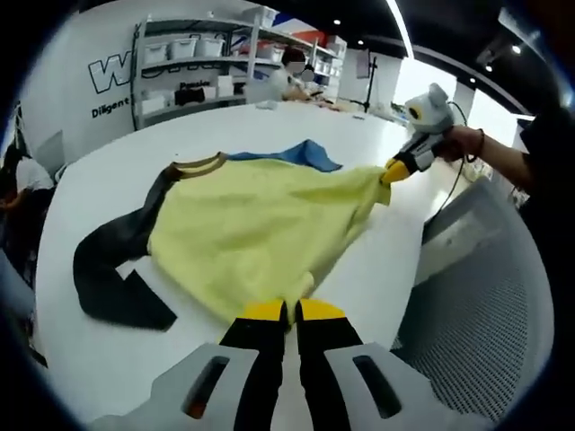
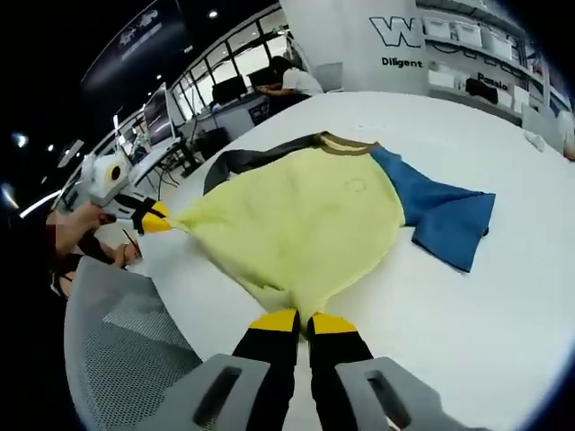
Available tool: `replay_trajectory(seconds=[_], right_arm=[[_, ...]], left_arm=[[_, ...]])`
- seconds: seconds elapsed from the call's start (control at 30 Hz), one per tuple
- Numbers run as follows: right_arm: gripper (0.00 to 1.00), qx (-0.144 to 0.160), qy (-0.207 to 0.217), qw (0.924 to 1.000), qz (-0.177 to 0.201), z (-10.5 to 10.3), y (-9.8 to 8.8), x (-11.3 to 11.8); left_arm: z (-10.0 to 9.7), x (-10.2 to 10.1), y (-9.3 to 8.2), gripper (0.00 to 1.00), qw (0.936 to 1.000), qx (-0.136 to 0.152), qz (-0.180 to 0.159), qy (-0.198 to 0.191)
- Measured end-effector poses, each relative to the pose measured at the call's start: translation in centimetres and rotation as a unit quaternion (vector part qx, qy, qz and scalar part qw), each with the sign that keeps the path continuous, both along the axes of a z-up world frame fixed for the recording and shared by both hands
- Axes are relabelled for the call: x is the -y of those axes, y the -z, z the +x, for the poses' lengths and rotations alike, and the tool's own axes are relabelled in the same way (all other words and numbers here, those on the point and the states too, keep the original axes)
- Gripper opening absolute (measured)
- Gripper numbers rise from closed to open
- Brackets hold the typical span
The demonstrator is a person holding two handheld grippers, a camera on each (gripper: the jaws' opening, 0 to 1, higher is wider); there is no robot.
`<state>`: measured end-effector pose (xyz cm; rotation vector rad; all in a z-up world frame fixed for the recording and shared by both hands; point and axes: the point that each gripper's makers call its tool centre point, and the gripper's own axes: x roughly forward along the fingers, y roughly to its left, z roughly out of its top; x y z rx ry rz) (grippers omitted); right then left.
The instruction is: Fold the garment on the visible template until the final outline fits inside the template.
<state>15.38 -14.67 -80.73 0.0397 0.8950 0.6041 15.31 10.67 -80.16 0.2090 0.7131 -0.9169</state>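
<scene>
On the white surface [image 1: 269,126] lies the yellow garment [image 1: 260,224], black sleeve [image 1: 112,251] and blue sleeve [image 2: 445,211] spread. My left tool [image 1: 289,312] and right tool [image 2: 303,321] each clamp its hem corners.

Both the left gripper [image 1: 293,311] and right gripper [image 2: 296,321] have their jaws pinched together.

The right gripper [image 2: 299,321] at 6 o'clock pinches the yellow garment's [image 2: 301,220] hem, jaws closed on it. The blue sleeve [image 2: 440,215] lies toward 3 o'clock on the white table [image 2: 467,305]. At 9 o'clock the left gripper [image 2: 158,218] grips another hem corner.
</scene>
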Motion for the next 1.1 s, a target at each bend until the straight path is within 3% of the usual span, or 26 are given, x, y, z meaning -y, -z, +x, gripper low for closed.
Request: replay_trajectory(seconds=[0.23, 0.4, 0.73, 0.93, 1.1], right_arm=[[0.00, 0.002, 0.042, 0.9989, 0.022, 2.5, -0.1, 0.5], [0.00, 0.000, 0.058, 0.9977, 0.034, 4.5, 0.1, 0.5], [0.00, -0.005, 0.087, 0.9947, 0.056, 8.3, 0.4, 1.0], [0.00, -0.016, 0.092, 0.9945, 0.046, 9.6, 1.5, 1.1], [0.00, -0.006, 0.099, 0.9939, 0.048, 11.4, 1.9, 0.6]], left_arm=[[-0.2, -1.0, 1.5, 0.02, 0.9998, -0.018, 0.007, 0.001], [0.6, -1.1, 1.4, 0.02, 0.9996, -0.018, -0.012, -0.017], [4.0, -1.8, 0.5, 0.02, 0.9967, -0.003, -0.042, -0.070], [5.8, -2.7, 1.1, 0.02, 0.9943, 0.006, -0.033, -0.101], [6.8, -3.4, 2.1, 0.02, 0.9923, 0.010, -0.021, -0.121]])
